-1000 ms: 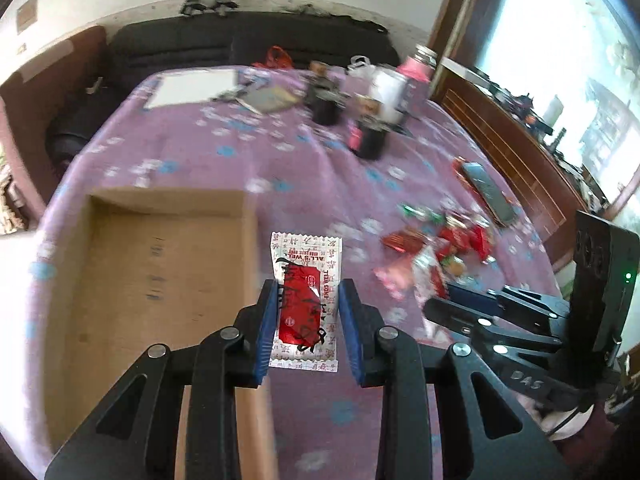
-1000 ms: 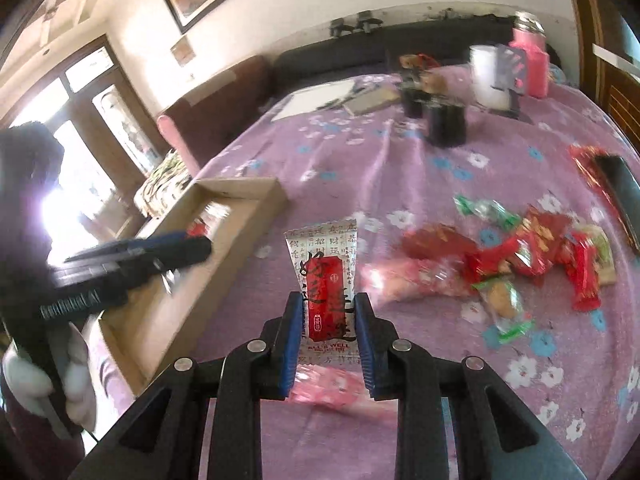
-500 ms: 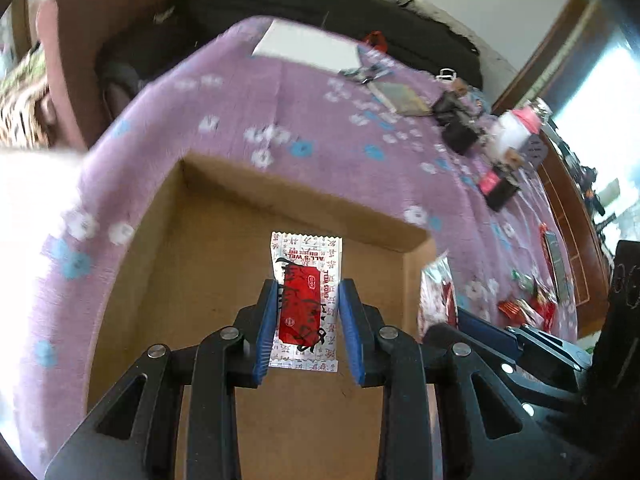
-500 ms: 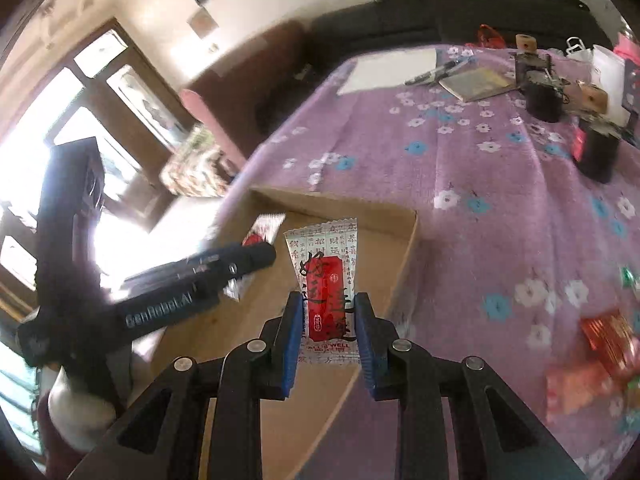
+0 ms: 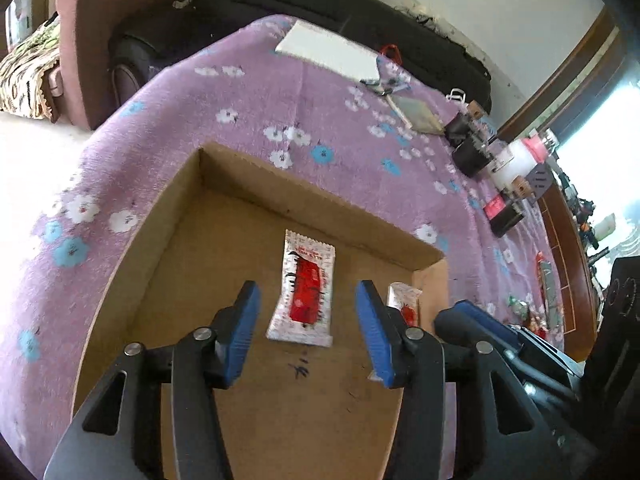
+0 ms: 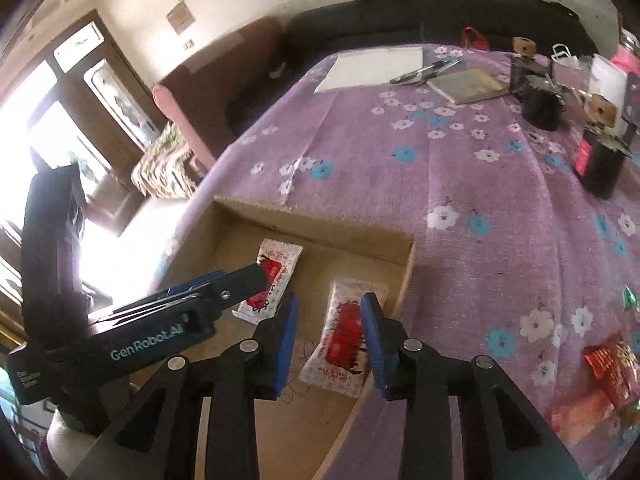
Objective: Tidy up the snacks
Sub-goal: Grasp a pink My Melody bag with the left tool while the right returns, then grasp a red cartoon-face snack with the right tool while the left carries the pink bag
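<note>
A shallow cardboard box (image 5: 320, 196) (image 6: 316, 218) sits on the purple flowered tablecloth. My left gripper (image 5: 308, 328) is open over the box; a white packet with a red centre (image 5: 305, 294) (image 6: 276, 276) lies free between its blue pads. My right gripper (image 6: 330, 340) is open too; a second white-and-red packet (image 6: 344, 344) (image 5: 406, 304) lies loose between its pads at the box's right wall. The left gripper also shows in the right wrist view (image 6: 256, 276). More wrapped snacks (image 6: 608, 364) lie on the cloth to the right.
Black cups (image 6: 540, 100), a white bottle (image 5: 516, 160), a notebook (image 6: 466, 84), pens and white paper (image 6: 372, 66) stand at the table's far side. A dark sofa (image 5: 320, 4) runs behind. The table edge drops off left of the box.
Both grippers moved left from the snack pile to over the box, then opened. Each let go of its white-and-red packet, which now lies in the box.
</note>
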{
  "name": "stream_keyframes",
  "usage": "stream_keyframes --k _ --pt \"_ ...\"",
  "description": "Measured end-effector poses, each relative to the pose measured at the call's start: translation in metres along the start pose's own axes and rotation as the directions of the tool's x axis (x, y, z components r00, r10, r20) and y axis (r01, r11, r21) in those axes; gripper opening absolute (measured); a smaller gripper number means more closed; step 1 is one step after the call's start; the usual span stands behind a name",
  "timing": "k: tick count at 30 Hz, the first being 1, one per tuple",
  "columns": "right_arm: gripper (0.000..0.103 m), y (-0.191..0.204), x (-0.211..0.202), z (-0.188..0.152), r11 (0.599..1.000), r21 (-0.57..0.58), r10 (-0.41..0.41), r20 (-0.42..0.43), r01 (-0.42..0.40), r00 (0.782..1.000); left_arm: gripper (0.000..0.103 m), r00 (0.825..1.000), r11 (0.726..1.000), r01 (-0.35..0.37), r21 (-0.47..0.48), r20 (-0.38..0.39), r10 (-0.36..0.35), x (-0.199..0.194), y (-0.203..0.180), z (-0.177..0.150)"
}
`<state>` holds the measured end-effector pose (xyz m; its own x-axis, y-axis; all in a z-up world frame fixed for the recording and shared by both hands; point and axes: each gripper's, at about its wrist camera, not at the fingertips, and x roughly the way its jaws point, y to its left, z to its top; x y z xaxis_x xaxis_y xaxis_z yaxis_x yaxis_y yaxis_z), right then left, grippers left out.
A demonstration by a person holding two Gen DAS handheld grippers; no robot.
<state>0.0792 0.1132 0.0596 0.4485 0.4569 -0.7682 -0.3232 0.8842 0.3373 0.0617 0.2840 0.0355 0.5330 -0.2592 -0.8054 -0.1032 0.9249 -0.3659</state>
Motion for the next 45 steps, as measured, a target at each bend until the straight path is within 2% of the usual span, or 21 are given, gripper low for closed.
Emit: stream_keyframes --k 3,6,10,13,15,18,21,23,25,29,32,34,36,39,40,41,42,43,45 --pt "0.034 -0.011 -0.028 -0.003 1.0 0.005 0.001 0.049 -0.001 0.999 0.048 0.999 1.0 0.005 0.026 0.044 -0.007 -0.026 -0.014 -0.007" --pt "0.035 -0.03 -0.057 -0.01 0.999 0.033 0.003 0.092 -0.006 0.996 0.049 0.995 0.996 0.052 0.073 0.084 -0.058 -0.056 -0.04 -0.02" --pt "0.038 -0.064 -0.097 -0.031 0.998 0.069 -0.013 0.14 0.003 0.99 0.067 0.987 0.984 0.102 0.147 0.106 -0.118 -0.083 -0.075 -0.045" --pt "0.044 -0.097 -0.124 -0.055 0.995 0.084 -0.062 0.148 0.05 0.987 0.067 0.984 0.971 0.138 0.197 0.083 -0.157 -0.089 -0.098 -0.067" --pt "0.044 -0.121 -0.135 -0.076 0.991 0.099 -0.104 0.132 0.092 0.986 0.067 0.983 0.963 0.152 0.221 0.065 -0.17 -0.088 -0.113 -0.081" --pt "0.045 -0.152 -0.143 -0.102 0.983 0.135 -0.134 0.093 0.121 0.987 0.067 0.984 0.951 0.163 0.264 0.025 -0.175 -0.077 -0.133 -0.103" --pt "0.045 -0.181 -0.147 -0.123 0.973 0.191 -0.145 0.069 0.13 0.987 0.067 0.983 0.927 0.18 0.329 -0.03 -0.181 -0.057 -0.157 -0.124" --pt "0.045 -0.195 -0.151 -0.131 0.967 0.221 -0.144 0.072 0.125 0.987 0.067 0.984 0.889 0.178 0.421 -0.057 -0.17 -0.043 -0.176 -0.14" --pt "0.045 -0.208 -0.158 -0.139 0.961 0.244 -0.151 0.081 0.127 0.985 0.067 0.987 0.831 0.162 0.532 -0.076 -0.144 -0.029 -0.198 -0.159" --pt "0.045 -0.224 -0.17 -0.148 0.952 0.276 -0.162 0.095 0.13 0.982 0.067 0.988 0.734 0.155 0.661 -0.095 -0.123 -0.01 -0.222 -0.181" --pt "0.045 -0.233 -0.178 -0.151 0.948 0.294 -0.161 0.105 0.124 0.981 0.067 0.99 0.672 0.137 0.728 -0.081 -0.114 0.002 -0.233 -0.188" --pt "0.045 -0.24 -0.186 -0.155 0.944 0.305 -0.17 0.115 0.128 0.979 0.067 0.996 0.632 0.086 0.77 -0.054 -0.069 0.013 -0.24 -0.194" --pt "0.045 -0.248 -0.192 -0.156 0.936 0.327 -0.181 0.127 0.131 0.975 0.067 0.998 0.616 0.06 0.785 -0.048 -0.036 0.023 -0.242 -0.195" --pt "0.045 -0.269 -0.201 -0.159 0.917 0.374 -0.201 0.139 0.137 0.97 0.067 0.998 0.616 0.037 0.787 -0.057 0.013 0.035 -0.242 -0.201" --pt "0.045 -0.274 -0.201 -0.159 0.913 0.384 -0.205 0.139 0.138 0.969 0.062 0.999 0.629 0.041 0.776 -0.053 0.001 0.033 -0.24 -0.202" --pt "0.045 -0.279 -0.203 -0.16 0.908 0.396 -0.209 0.138 0.14 0.968 0.053 0.997 0.643 0.062 0.763 -0.077 -0.005 0.034 -0.239 -0.201" --pt "0.045 -0.285 -0.203 -0.16 0.901 0.408 -0.217 0.135 0.145 0.967 0.029 0.993 0.664 0.106 0.741 -0.115 -0.03 0.034 -0.238 -0.2" --pt "0.045 -0.287 -0.203 -0.16 0.899 0.412 -0.222 0.134 0.15 0.966 0.023 0.992 0.681 0.113 0.723 -0.125 -0.032 0.033 -0.237 -0.199" --pt "0.045 -0.292 -0.202 -0.159 0.894 0.417 -0.236 0.13 0.163 0.963 0.022 0.996 0.697 0.073 0.714 -0.091 -0.011 0.029 -0.236 -0.198"
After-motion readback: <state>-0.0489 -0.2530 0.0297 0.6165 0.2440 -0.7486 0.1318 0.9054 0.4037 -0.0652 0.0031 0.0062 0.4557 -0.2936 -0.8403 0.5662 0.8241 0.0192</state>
